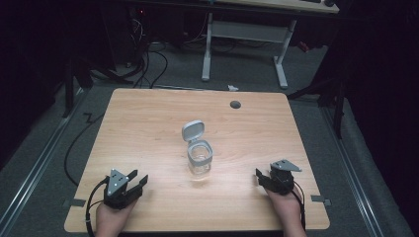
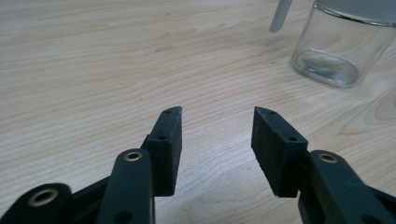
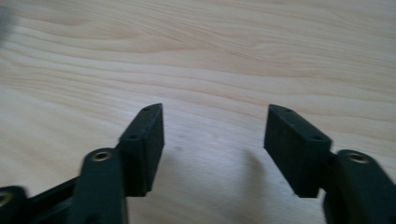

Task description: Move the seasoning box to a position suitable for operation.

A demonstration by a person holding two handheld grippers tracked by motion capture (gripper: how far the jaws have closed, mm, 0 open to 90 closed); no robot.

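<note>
Between the gaping hand-held grippers (image 1: pixel 137 178) (image 1: pixel 263 177) stands an apparently empty jar (image 1: pixel 199 159).

The table (image 1: pixel 148 128) is surfaced in pale wood with a wavy brown grain, and a small dark grey round spot (image 1: pixel 235 104) is set near its far edge. The jar (image 1: pixel 199 160) is of clear glass, collared and lidded in light grey (image 1: pixel 192 130). Both the left gripper (image 1: pixel 139 178) and the right gripper (image 1: pixel 262 177) are coloured black, brass-toned rivets (image 2: pixel 133 156) being seen on the jaws and a grey plate (image 1: pixel 117 180) on top.
</note>
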